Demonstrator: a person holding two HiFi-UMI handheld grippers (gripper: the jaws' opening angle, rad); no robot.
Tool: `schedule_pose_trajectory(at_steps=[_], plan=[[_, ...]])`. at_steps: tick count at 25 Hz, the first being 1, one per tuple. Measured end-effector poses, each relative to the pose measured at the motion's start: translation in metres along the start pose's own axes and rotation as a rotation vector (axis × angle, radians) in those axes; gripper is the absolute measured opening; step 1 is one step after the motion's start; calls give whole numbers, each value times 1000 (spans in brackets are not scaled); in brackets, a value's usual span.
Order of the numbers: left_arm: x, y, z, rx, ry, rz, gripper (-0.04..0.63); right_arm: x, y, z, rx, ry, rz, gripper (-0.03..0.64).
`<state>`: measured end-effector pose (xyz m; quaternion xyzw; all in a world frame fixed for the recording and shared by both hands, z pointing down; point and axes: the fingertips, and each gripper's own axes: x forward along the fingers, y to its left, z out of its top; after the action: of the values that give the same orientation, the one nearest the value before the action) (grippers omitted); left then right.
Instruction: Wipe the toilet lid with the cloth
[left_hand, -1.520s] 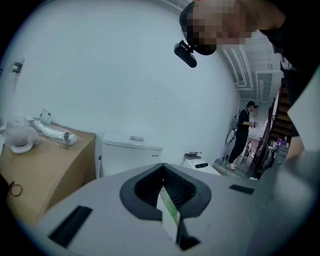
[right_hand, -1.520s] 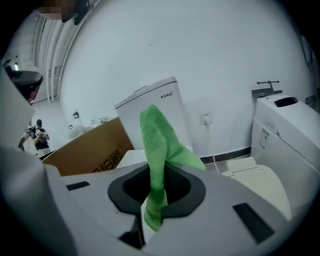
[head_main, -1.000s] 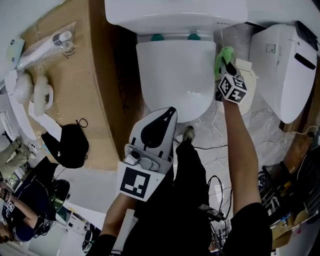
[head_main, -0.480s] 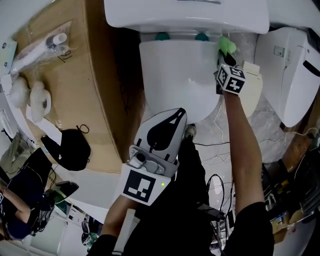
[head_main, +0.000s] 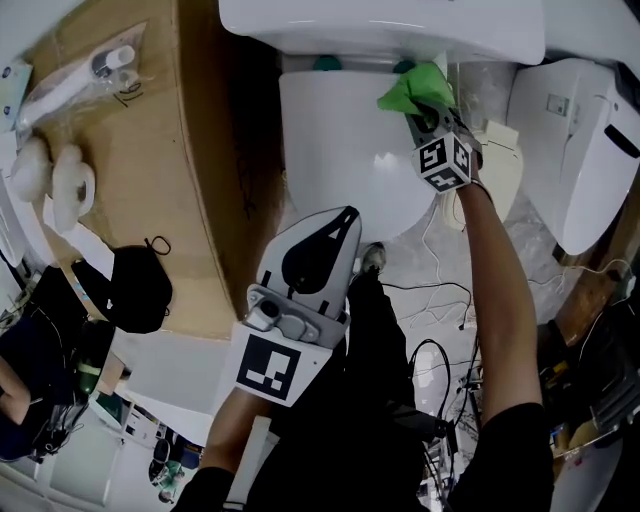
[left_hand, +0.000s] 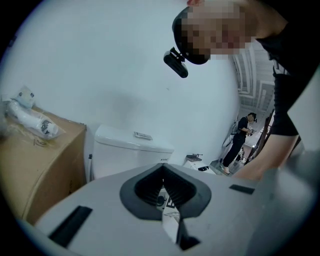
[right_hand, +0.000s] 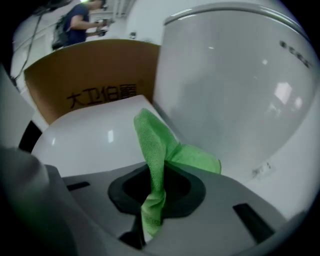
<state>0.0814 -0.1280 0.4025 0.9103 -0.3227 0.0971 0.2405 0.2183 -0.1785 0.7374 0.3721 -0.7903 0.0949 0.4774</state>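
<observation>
A white toilet stands ahead with its lid (head_main: 345, 140) down and its tank (head_main: 380, 25) behind. A green cloth (head_main: 415, 90) (right_hand: 157, 150) is pinched in my right gripper (head_main: 418, 112) (right_hand: 152, 197), which is shut on it and held over the lid's back right corner, close to the tank (right_hand: 235, 85). The cloth's free end sticks up and folds over. My left gripper (head_main: 325, 240) (left_hand: 164, 195) hangs back near the lid's front edge, shut with nothing in it. The tank (left_hand: 132, 150) shows beyond its jaws.
A brown cardboard box (head_main: 150, 170) stands left of the toilet with a bagged part (head_main: 75, 85) on top. A second white toilet (head_main: 585, 130) is at the right. Cables (head_main: 440, 300) lie on the floor near the person's feet. A black bag (head_main: 135, 290) lies at the left.
My right gripper has moved from beside the lid's right edge up and inward over its back right corner, and the green cloth now spreads out more. The left gripper stayed about where it was.
</observation>
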Motion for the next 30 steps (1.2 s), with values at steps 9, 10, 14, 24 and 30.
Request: schedule_pose_trajectory(at_steps=[9,10,14,24,30], plan=[[-34,-14,-4,5,-35,27,-2,-29,82,-36,-348,27,265,48],[-38,-17,-6,5,-38,28,-2,-33,91,-42,-364,30,281,49],[-57,-31,-19,0,-47,31,-2,-49,124,-62,-404,37,309,48],[-110,-70,-51,-2,-52,35,-2,-90,216,-102,-436,94,393,49],[-139,-86,-59,-3,-75,61,-2,-101,272,-99,-278,71,395,49]])
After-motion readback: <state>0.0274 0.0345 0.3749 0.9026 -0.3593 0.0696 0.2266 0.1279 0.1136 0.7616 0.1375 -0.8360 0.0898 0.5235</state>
